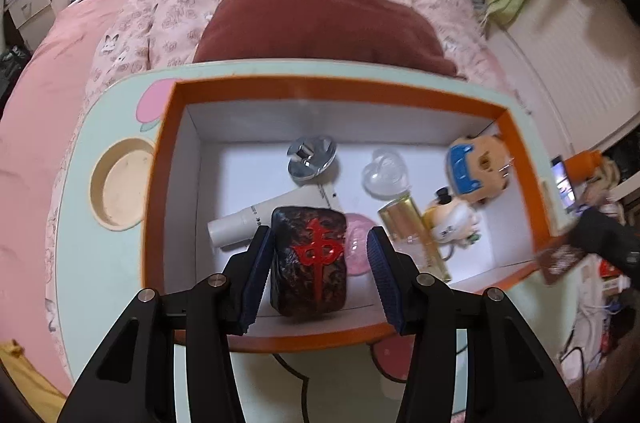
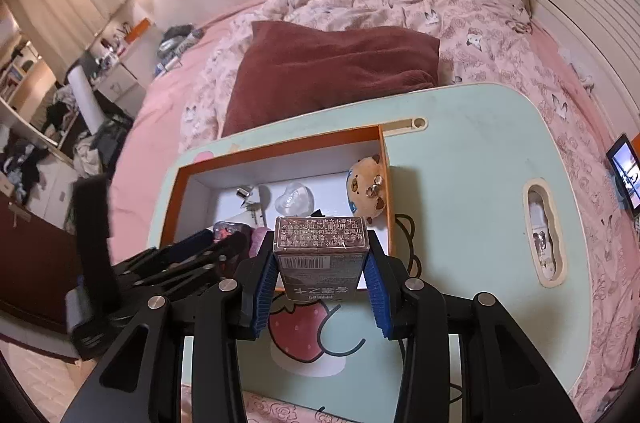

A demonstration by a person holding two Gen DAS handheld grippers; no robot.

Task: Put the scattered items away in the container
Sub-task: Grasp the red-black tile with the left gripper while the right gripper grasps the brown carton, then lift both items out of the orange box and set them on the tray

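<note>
With the left gripper standing apart around the black tile already inside the orange box, the right gripper, clamped on the small carton, should carry it over the rim before letting go.

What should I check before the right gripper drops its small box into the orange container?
1. Right gripper clamped on the small box: ok.
2. Box over the orange container: not ok, it looks short of the near rim.
3. Left gripper out of the container: not ok, it sits inside around the black tile.
4. Tile released: cannot tell.
5. Free floor near the plush head: ok.
</note>
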